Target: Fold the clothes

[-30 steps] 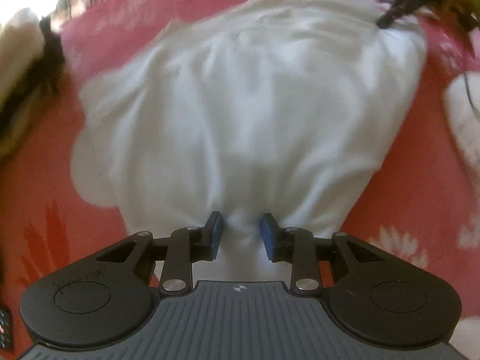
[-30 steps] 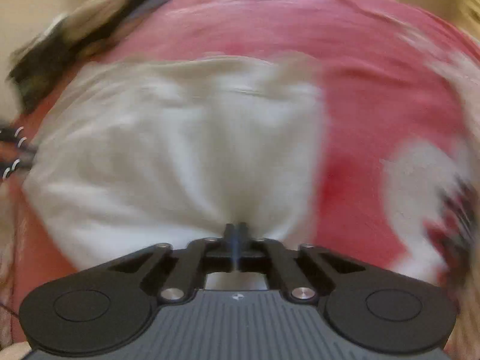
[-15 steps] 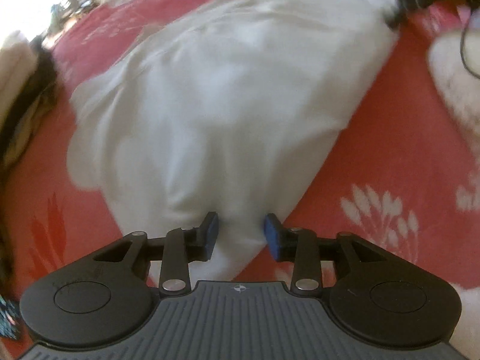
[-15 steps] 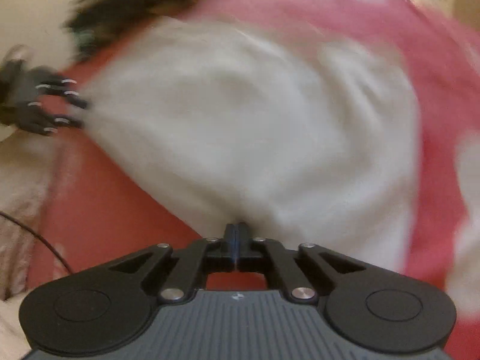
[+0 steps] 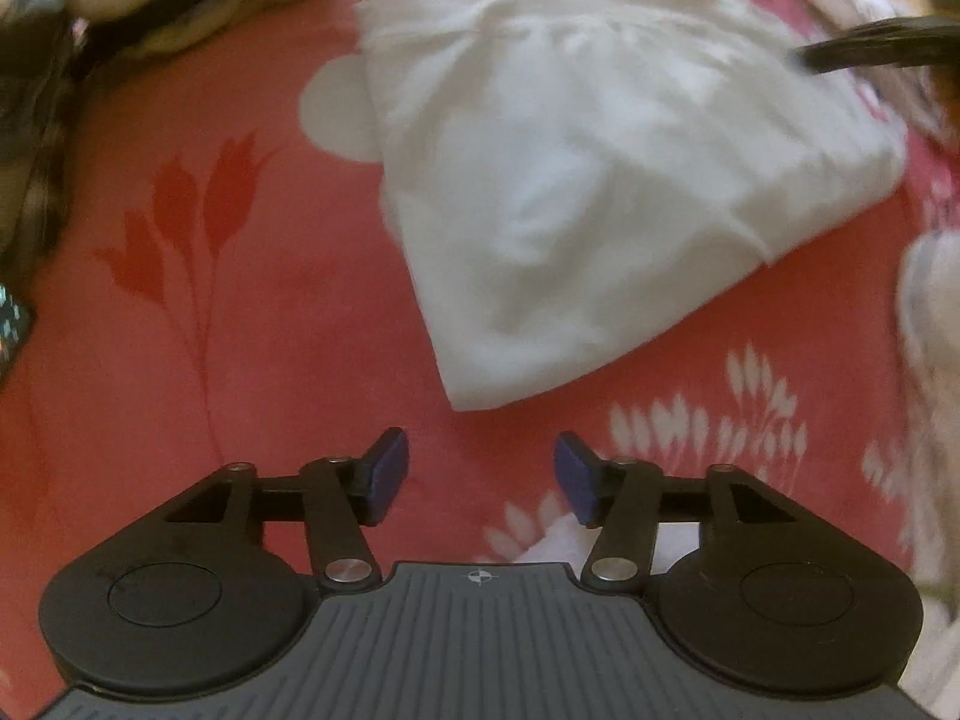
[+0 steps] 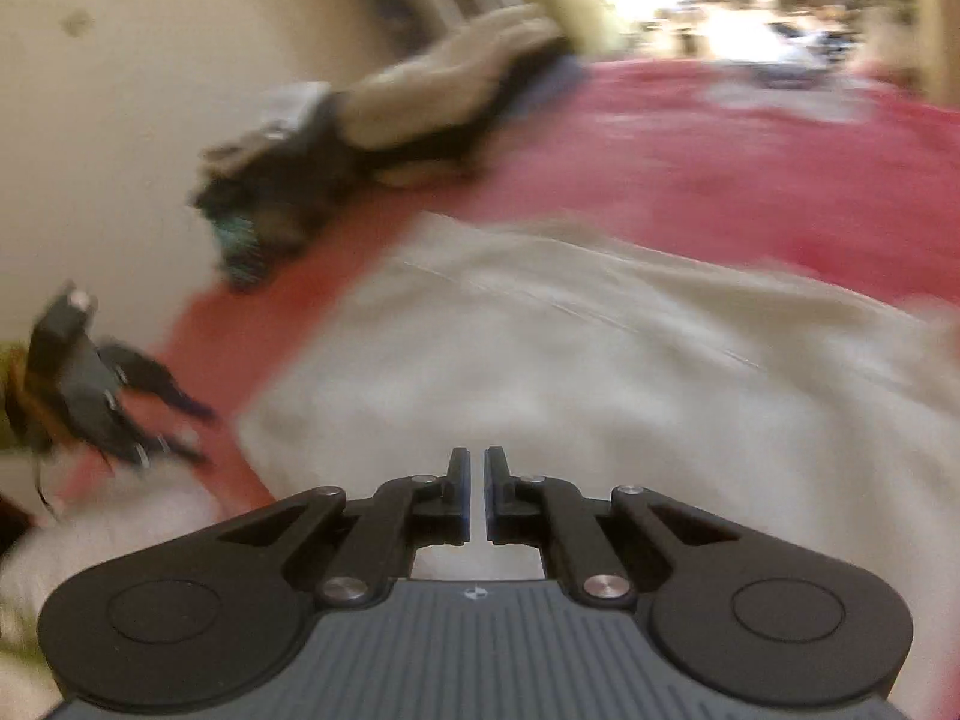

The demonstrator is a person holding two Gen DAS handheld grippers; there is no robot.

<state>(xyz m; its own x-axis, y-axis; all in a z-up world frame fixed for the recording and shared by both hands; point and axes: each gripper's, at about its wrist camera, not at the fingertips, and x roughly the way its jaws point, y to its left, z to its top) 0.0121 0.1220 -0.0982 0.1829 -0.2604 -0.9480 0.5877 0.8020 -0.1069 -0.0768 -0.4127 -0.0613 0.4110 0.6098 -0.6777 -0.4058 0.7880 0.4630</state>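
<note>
My left gripper hangs released, right gripper nearly clenched, empty; white garment, soft, limp: I'd pinch corners.

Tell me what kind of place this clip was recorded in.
Probably a bedroom at home: a white garment lies on a red flowered bedspread, with more clothes piled against a plain wall.
</note>
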